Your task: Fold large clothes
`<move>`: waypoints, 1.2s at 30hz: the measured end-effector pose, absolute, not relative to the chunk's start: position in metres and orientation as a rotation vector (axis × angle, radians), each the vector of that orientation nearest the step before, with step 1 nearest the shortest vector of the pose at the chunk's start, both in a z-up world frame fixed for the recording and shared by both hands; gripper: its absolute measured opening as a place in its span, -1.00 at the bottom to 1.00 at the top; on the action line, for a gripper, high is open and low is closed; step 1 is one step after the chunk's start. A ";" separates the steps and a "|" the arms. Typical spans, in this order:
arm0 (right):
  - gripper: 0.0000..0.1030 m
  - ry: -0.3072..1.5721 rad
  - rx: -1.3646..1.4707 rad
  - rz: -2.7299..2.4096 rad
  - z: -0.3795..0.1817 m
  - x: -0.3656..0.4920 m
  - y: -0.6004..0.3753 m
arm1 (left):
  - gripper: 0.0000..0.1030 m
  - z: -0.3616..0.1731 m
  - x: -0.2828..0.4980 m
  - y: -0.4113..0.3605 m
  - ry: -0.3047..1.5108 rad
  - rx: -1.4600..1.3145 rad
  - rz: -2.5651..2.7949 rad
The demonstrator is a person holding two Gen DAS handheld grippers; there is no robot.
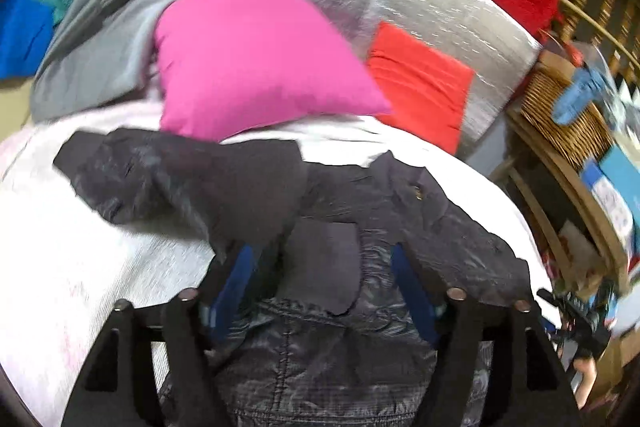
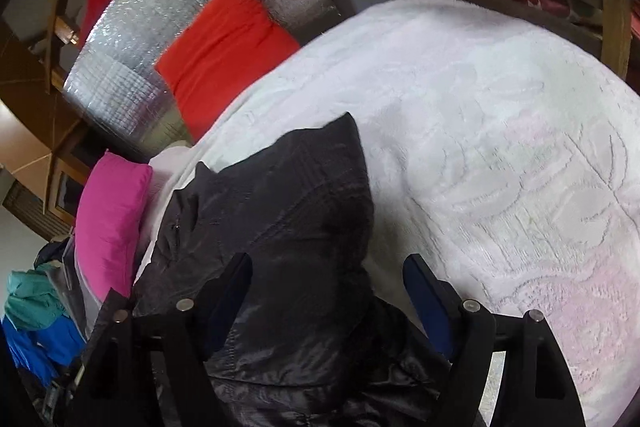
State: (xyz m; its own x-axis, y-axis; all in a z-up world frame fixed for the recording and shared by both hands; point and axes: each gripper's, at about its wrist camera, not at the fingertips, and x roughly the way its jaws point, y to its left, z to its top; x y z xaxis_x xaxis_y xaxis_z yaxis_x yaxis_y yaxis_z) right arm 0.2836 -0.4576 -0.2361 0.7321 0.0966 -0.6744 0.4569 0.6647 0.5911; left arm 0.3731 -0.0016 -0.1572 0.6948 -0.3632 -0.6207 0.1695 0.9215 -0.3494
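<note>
Nearest, the left tool (image 1: 320,267) stands wide apart over the black jacket (image 1: 304,211), fabric lying between its fingers but not pinched. The right tool (image 2: 328,279) is likewise spread, the jacket (image 2: 280,227) bunched between its fingers. The jacket lies on a white bedspread (image 2: 500,147). Beyond sit a pink pillow (image 1: 256,63) and red cushion (image 1: 420,87); only the left view shows the wicker basket (image 1: 560,115)

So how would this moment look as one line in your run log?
step: folding | item: dark shiny quilted jacket on white textured bedspread | left gripper: open over jacket | right gripper: open over jacket
</note>
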 end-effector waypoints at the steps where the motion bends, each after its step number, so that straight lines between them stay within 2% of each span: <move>1: 0.57 0.757 0.825 -0.211 -0.238 0.288 -0.453 | 0.46 -0.157 0.374 -0.005 0.747 -0.257 -0.305; 2: 0.56 0.791 0.805 -0.205 -0.242 0.293 -0.448 | 0.46 -0.158 0.375 -0.008 0.751 -0.236 -0.307; 4: 0.28 0.877 0.719 -0.247 -0.252 0.304 -0.436 | 0.46 -0.157 0.376 -0.011 0.762 -0.227 -0.322; 5: -0.15 0.894 0.682 -0.261 -0.253 0.306 -0.433 | 0.46 -0.156 0.376 -0.007 0.762 -0.237 -0.328; 6: -0.31 0.880 0.646 -0.277 -0.249 0.305 -0.430 | 0.46 -0.152 0.376 -0.001 0.753 -0.262 -0.335; 8: -0.52 0.822 0.617 -0.302 -0.234 0.299 -0.429 | 0.46 -0.145 0.373 0.011 0.721 -0.300 -0.341; 10: -0.56 0.740 0.564 -0.326 -0.217 0.290 -0.426 | 0.49 -0.134 0.368 0.029 0.664 -0.331 -0.345; 11: -0.56 0.737 0.536 -0.338 -0.216 0.290 -0.424 | 0.58 -0.128 0.366 0.041 0.629 -0.340 -0.330; 13: -0.52 0.852 0.537 -0.333 -0.234 0.301 -0.425 | 0.76 -0.124 0.363 0.065 0.584 -0.354 -0.272; 14: -0.47 0.909 0.551 -0.330 -0.244 0.306 -0.425 | 0.80 -0.124 0.364 0.078 0.579 -0.371 -0.236; 17: -0.34 0.888 0.591 -0.341 -0.235 0.300 -0.430 | 0.81 -0.139 0.379 0.113 0.647 -0.446 -0.166; 20: 0.45 0.764 0.640 -0.392 -0.211 0.279 -0.435 | 0.81 -0.173 0.403 0.155 0.760 -0.631 -0.103; 24: 0.48 0.597 0.601 -0.401 -0.178 0.256 -0.421 | 0.81 -0.217 0.421 0.189 0.860 -0.937 -0.131; 27: 0.48 0.563 0.578 -0.381 -0.171 0.258 -0.407 | 0.81 -0.245 0.429 0.204 0.889 -1.121 -0.147; 36: 0.48 0.628 0.514 -0.307 -0.180 0.269 -0.374 | 0.80 -0.277 0.462 0.219 0.822 -1.238 -0.100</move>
State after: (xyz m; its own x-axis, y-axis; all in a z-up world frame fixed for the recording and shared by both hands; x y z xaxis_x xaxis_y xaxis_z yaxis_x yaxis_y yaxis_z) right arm 0.2691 -0.3736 -0.1802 0.7707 -0.1180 -0.6261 0.4211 0.8318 0.3616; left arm 0.4623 0.2193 -0.2773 0.7162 -0.4883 -0.4986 -0.3545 0.3609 -0.8626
